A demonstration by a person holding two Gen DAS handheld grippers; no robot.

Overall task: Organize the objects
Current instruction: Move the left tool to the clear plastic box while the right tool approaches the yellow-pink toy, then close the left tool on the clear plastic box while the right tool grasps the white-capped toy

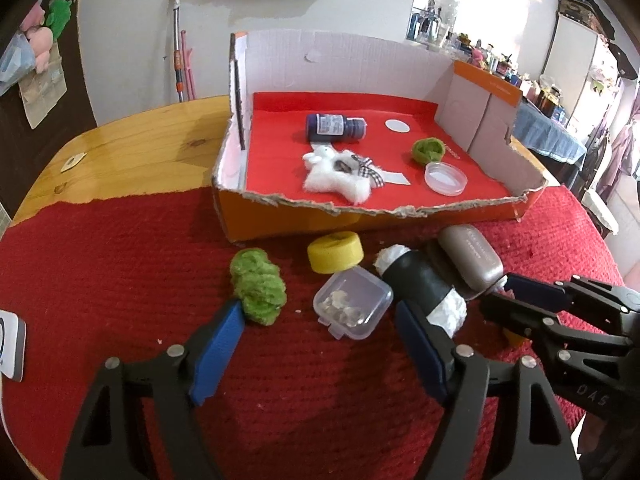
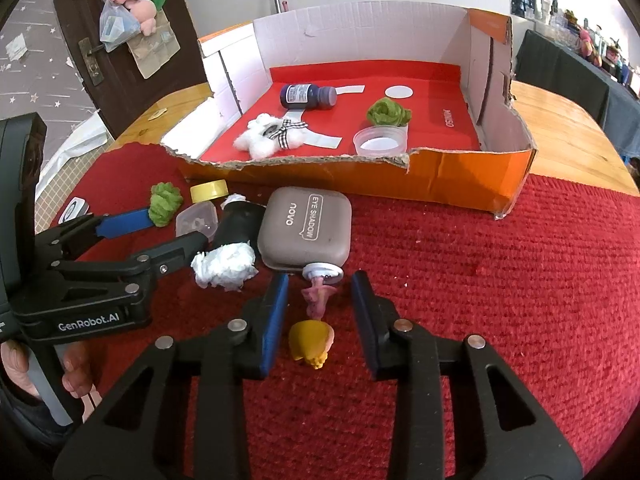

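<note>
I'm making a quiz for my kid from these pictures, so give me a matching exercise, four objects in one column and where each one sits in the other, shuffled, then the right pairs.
Things:
1. dark blue bottle
2. small doll
3. clear square box
4. eye shadow case

Places:
A. between the open right tongs
B. lying on its side inside the cardboard box
C. on the red cloth, just in front of the cardboard box
D. between the open left tongs

Pairs: 1-B, 2-A, 3-D, 4-C
</note>
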